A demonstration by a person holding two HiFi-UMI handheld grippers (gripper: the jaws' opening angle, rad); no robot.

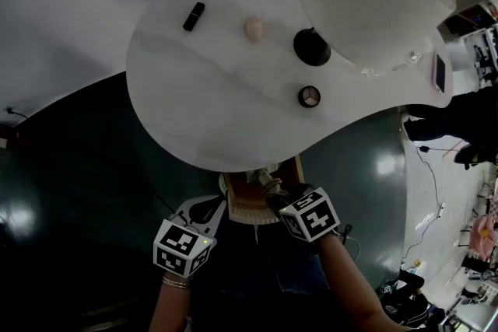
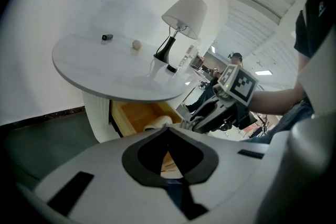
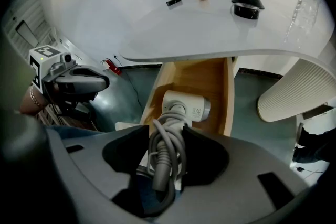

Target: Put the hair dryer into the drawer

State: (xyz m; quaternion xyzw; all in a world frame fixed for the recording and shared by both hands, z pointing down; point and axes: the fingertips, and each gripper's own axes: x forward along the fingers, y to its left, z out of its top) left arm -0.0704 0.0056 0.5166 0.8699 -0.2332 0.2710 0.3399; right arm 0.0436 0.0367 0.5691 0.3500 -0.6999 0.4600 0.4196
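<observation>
Hair dryer [image 3: 185,106]: head is over the front of the open drawer [image 3: 202,77], under the table [image 3: 210,29]. Your right gripper [image 3: 166,134] is clamped on its handle and coiled cord. Your left gripper [image 2: 168,129] has its jaws together, empty.

Dim head view, brighter gripper views, strong fisheye bending with dark corners.

drawer [image 3: 195,79] open | tabletop [image 3: 210,29] overhangs rear | hair dryer [image 3: 185,106] fills front
</observation>
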